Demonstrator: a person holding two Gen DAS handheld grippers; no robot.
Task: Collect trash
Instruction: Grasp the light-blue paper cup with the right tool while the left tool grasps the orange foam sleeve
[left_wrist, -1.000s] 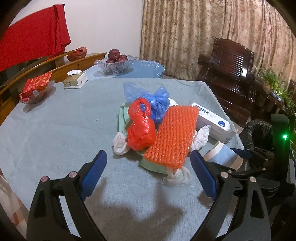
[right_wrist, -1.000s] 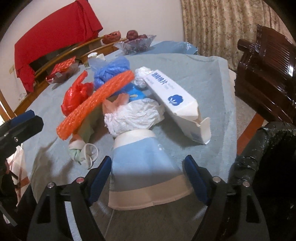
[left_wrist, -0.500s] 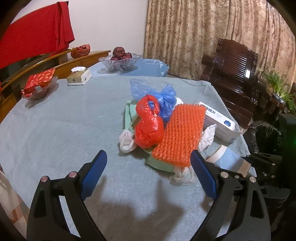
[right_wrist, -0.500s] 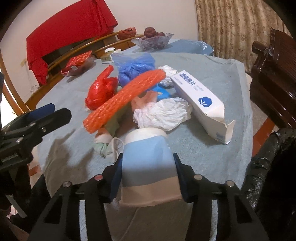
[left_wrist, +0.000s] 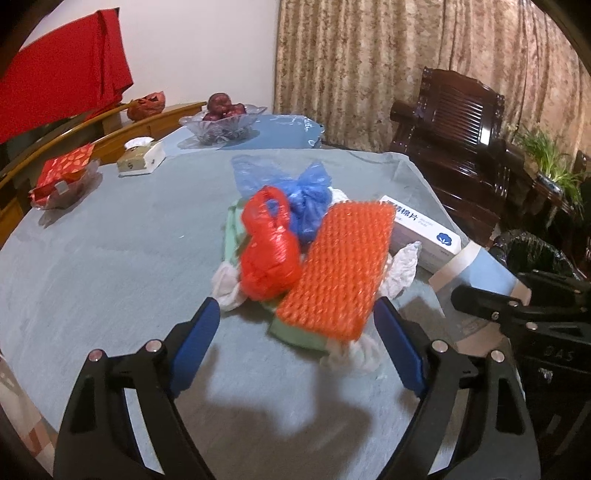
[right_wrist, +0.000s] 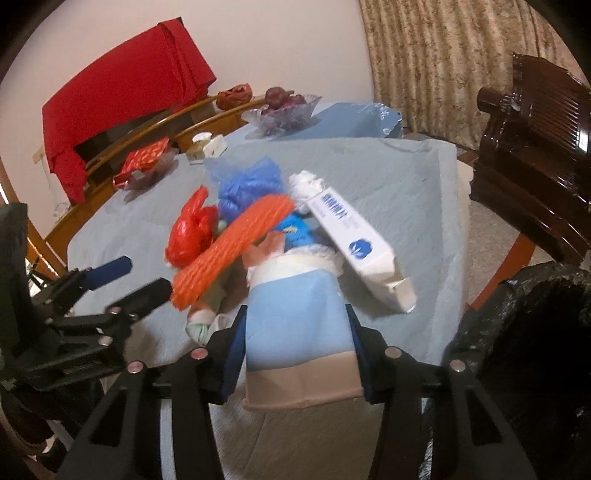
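Blue-and-tan paper cup (right_wrist: 301, 332) now sits clamped between the pads of the right gripper (right_wrist: 295, 345), where a second ago those jaws stood wide on either side of it as it lay on the grey tablecloth (right_wrist: 406, 192). The cup looks tilted up off the cloth (its tan base end nearest the camera), so 1 piece of trash seems to be picked and ready to go to the black-lined bin (right_wrist: 524, 314) just to the right, off the table edge.

Over on the left, the left gripper (left_wrist: 297, 347) holds nothing; its jaws are closing a little, with only cloth between them. Just beyond its tips lies the rest of the pile: an orange foam net (left_wrist: 338, 269) resting on a green sheet (left_wrist: 295, 332), a red plastic bag (left_wrist: 267, 247) to its left, a blue plastic bag (left_wrist: 306, 199) farther back, crumpled white tissues (left_wrist: 402, 266), and a white cotton-pad box (left_wrist: 424, 232) at the right. My guess is that the orange net is the left tool's nearest target.
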